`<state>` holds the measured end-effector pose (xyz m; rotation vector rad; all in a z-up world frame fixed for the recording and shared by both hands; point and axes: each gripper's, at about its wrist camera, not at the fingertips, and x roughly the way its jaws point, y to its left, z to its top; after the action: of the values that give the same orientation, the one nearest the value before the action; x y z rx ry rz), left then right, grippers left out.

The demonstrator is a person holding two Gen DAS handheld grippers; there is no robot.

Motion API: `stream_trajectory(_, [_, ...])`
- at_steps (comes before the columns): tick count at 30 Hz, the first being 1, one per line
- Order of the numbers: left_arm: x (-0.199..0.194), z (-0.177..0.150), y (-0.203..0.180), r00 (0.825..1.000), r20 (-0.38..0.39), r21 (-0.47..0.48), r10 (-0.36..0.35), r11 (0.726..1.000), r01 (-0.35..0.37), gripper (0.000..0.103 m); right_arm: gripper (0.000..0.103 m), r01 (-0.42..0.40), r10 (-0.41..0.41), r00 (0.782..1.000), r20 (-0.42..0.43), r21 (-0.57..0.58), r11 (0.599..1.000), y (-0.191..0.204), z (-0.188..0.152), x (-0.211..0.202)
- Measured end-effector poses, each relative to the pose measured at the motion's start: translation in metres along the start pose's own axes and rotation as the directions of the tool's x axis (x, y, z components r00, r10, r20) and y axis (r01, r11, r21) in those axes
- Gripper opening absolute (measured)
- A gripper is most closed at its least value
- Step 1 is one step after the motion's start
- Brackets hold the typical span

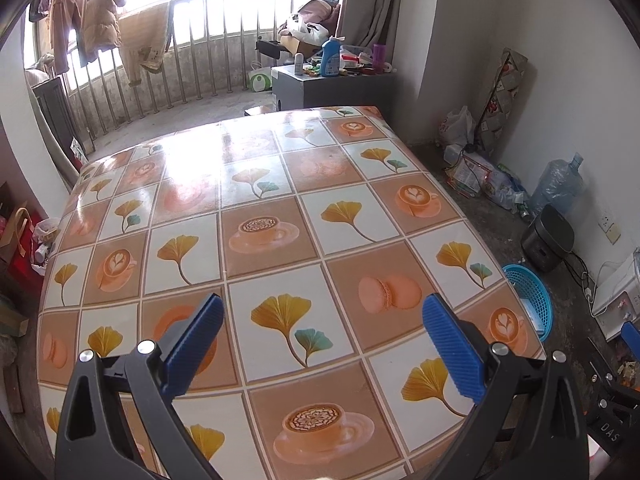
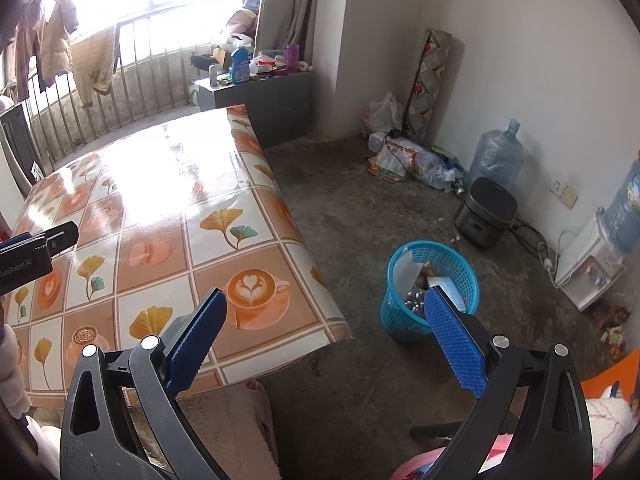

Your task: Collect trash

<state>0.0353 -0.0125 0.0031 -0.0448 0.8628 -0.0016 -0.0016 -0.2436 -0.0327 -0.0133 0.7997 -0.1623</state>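
Both grippers hang with fingers spread wide and empty: the left gripper (image 1: 322, 350) over the patterned table (image 1: 264, 184), the right gripper (image 2: 326, 342) past its edge. Collected trash (image 2: 424, 280) lies in the blue basket (image 2: 430, 290) on the floor; any further release is best made squarely over its rim.

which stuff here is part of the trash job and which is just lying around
Job:
blue basket on the floor, scraps already in it
left gripper, open
right gripper, open
table

Lying about:
water jug
black cooker
detergent bottle
hanging clothes
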Motion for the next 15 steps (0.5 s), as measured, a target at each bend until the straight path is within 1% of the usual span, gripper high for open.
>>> stream_trajectory(15, [0.0042,-0.0026,0.0014,1.0,-0.015,0.005,-0.001,1.0,0.001,0.098,0.095,0.0,0.0,1.0,0.002,0.0,1.0,0.0001,0.0004,0.0015])
